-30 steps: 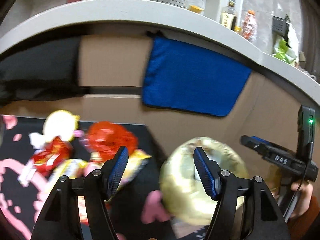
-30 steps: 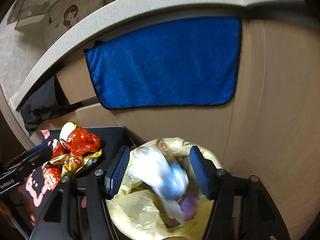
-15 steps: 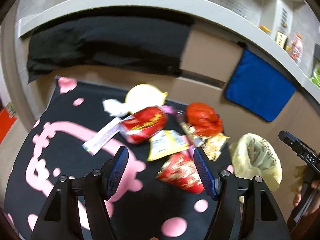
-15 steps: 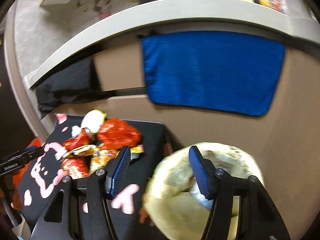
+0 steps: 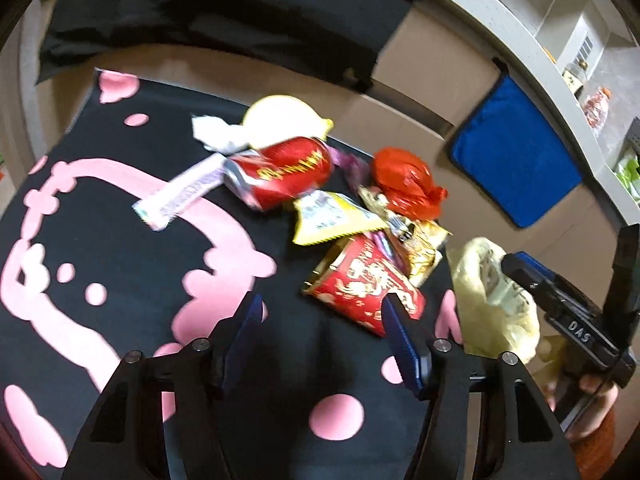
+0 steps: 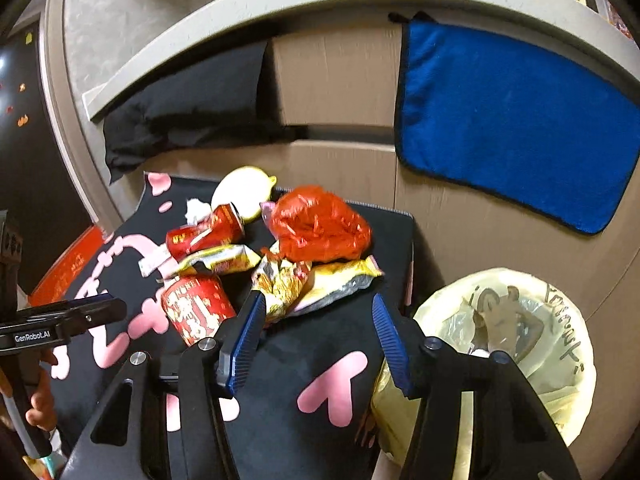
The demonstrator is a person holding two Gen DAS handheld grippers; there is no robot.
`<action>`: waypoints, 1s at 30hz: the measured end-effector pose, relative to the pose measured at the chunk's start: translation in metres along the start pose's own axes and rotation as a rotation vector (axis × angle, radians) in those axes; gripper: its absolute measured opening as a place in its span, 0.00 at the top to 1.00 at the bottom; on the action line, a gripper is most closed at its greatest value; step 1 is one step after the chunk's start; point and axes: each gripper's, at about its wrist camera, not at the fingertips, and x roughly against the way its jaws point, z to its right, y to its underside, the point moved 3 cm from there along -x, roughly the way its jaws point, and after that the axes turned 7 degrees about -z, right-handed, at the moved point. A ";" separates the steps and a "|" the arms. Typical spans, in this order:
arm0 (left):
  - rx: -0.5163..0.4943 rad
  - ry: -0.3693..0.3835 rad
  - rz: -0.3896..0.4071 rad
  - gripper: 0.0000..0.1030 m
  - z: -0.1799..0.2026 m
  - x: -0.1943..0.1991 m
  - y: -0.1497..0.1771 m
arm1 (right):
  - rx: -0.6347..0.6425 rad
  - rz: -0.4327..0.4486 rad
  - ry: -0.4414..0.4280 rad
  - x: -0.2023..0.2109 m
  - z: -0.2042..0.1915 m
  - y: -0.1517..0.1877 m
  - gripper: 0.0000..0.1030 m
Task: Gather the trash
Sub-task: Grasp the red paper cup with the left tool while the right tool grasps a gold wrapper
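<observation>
Here we list the trash (image 6: 276,256): red can (image 5: 288,172), red bag (image 6: 320,232), red packet (image 5: 366,284) and yellow wrappers, heaped on the black mat (image 5: 100,240). Beside it, a lined bin (image 6: 516,320). Our left gripper (image 5: 320,320) and right gripper (image 6: 316,320) hover over the mat; both sets of fingers are closing, nothing between them.

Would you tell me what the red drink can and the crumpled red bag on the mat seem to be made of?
The red drink can looks like thin glossy printed metal: silvery rim at its end. The crumpled red bag looks like thin shiny plastic film: translucent, sharply creased, with glints.
</observation>
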 end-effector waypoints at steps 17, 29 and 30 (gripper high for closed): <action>-0.003 -0.023 0.075 0.43 -0.038 0.022 -0.013 | 0.028 0.006 -0.004 -0.084 0.004 -0.063 0.47; 0.080 0.004 0.075 0.43 -0.070 0.033 -0.006 | 0.052 -0.107 -0.177 -0.111 -0.052 -0.011 0.69; 0.083 0.003 0.077 0.43 -0.072 0.035 -0.005 | 0.075 -0.104 -0.181 -0.110 -0.063 -0.010 0.82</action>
